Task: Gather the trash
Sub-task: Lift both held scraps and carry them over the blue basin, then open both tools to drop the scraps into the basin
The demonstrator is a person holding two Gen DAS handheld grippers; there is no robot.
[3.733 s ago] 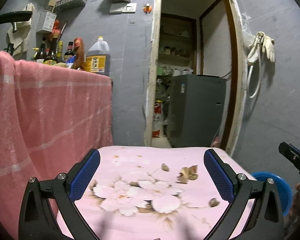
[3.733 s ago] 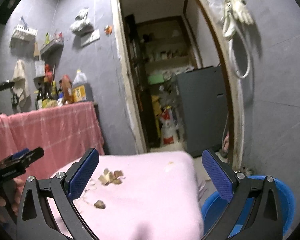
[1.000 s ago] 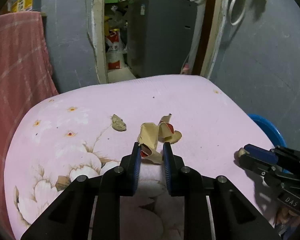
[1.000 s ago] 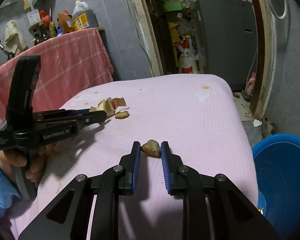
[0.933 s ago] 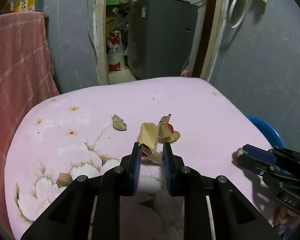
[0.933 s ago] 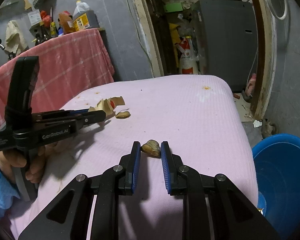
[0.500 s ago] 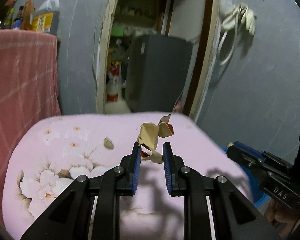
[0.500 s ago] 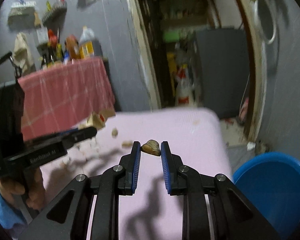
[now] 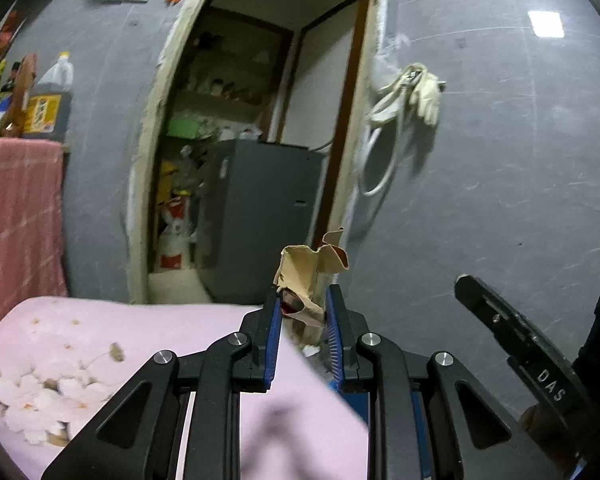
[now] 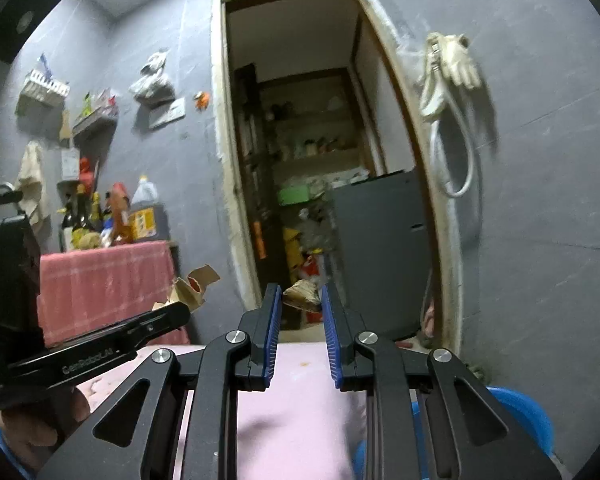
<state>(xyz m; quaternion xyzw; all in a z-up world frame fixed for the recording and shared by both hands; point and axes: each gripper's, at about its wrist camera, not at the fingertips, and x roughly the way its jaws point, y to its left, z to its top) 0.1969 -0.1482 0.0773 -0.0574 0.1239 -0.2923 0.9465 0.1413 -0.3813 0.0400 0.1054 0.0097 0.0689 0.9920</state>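
Both grippers hold scraps in the air above the pink cloth.

The left gripper (image 9: 300,312) pinches a crumpled tan paper scrap (image 9: 306,270), curled, with a red inner patch, between ribbed blue pads. The right gripper (image 10: 298,306) clamps a small wrinkled brown scrap (image 10: 302,292). Both scraps are raised clear of the soft pink floral cloth (image 9: 80,344), where one small brown crumb (image 9: 117,351) lies. A round blue plastic basin (image 10: 520,408) sits right of the cloth.

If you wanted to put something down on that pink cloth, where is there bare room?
The pink cloth is bare along its far edge, nearest the doorway, and beside the left tool. It is busier at the near left, where a scrap and bits lie on the flower print.
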